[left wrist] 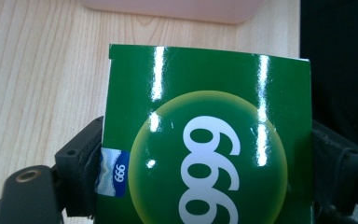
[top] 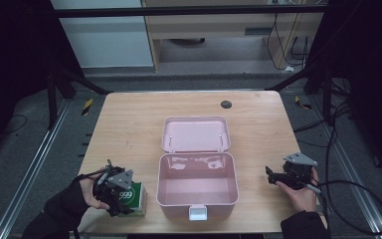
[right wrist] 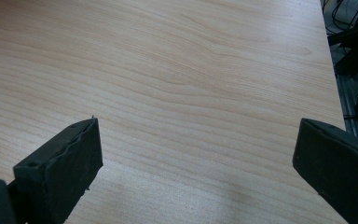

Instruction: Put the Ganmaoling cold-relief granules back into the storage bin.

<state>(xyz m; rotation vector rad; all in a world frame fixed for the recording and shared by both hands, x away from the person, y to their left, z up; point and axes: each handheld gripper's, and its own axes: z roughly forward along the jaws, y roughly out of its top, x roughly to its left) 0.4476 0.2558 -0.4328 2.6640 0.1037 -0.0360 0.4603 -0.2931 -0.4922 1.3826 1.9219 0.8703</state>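
Gripping the green box [left wrist: 205, 140] from both sides, the left gripper [top: 113, 188] held it at the lower left of the high view, just beside the open pink case [top: 197, 185]. At lower right, the right gripper [right wrist: 196, 172] gaped wide, empty, over the wooden table [right wrist: 191, 70].

My light wooden table [top: 129, 124] carries an open pink box [top: 197, 185] between my grippers and a green carton [top: 132, 198] at my left gripper [top: 113, 191].
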